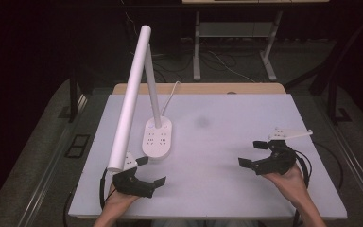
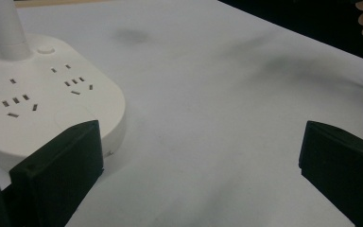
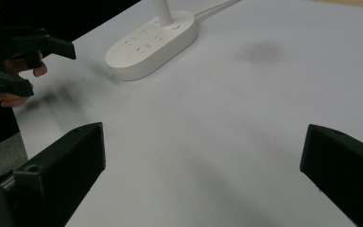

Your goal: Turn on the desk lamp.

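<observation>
A white desk lamp stands on the left half of the table. Its oval base [image 1: 157, 137] carries sockets and buttons, and a long white tube head [image 1: 130, 97] slants down toward the front left. My left gripper [image 1: 152, 171] sits just in front of the base, open and holding nothing. In the left gripper view the lamp base [image 2: 42, 94] lies beside the left jaw, with my left gripper [image 2: 198, 156] spread wide. My right gripper [image 1: 249, 153] hovers open at the right side of the table. Its own view has my right gripper [image 3: 203, 161] open, with the lamp base [image 3: 151, 42] far ahead.
The white table mat [image 1: 217, 189] has a faint dark smudge [image 1: 202, 122] near its middle. The lamp's white cable [image 1: 171, 93] runs off the back edge. Desk legs and cables stand on the floor behind. The left gripper [image 3: 26, 61] and hand appear far off in the right gripper view.
</observation>
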